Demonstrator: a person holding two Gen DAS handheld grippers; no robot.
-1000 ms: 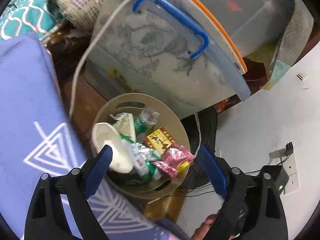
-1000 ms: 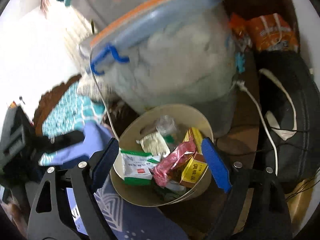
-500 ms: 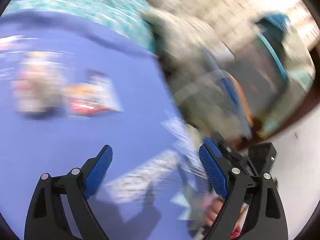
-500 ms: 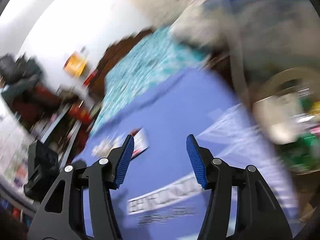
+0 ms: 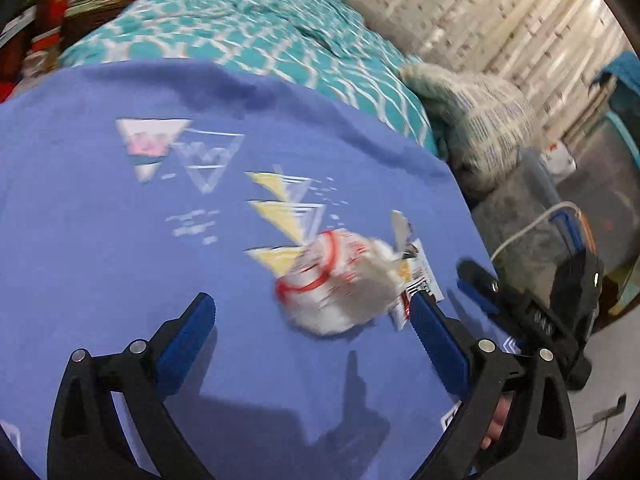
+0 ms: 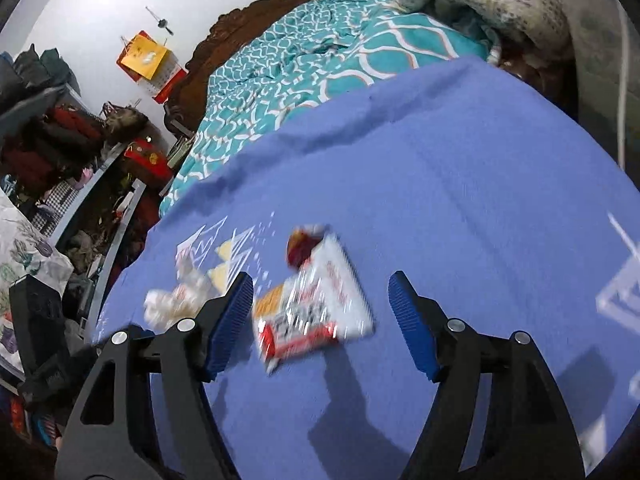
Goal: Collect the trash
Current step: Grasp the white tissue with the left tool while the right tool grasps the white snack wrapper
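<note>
Both hand-held grippers over the blue bedspread (image 5: pixel 100 240), empty, jaws spread wide. Left hand-held gripper (image 5: pixel 316 332) faces a crumpled white-and-red wrapper (image 5: pixel 336 284) lying on the spread, just off its right finger. Right hand-held gripper (image 6: pixel 322 322) straddles a flat snack packet (image 6: pixel 316 312), which lies between the fingers, nearer the left one. The two pieces lie side by side. Step in hand, as judged: reaching for pickup. Next move calls for lowering onto the cloth and closing; thin packet may slip or snag fabric.

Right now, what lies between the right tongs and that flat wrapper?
Only bare blue blanket; in the right wrist view, the wrapper lies ahead between the open right tongs.
</note>
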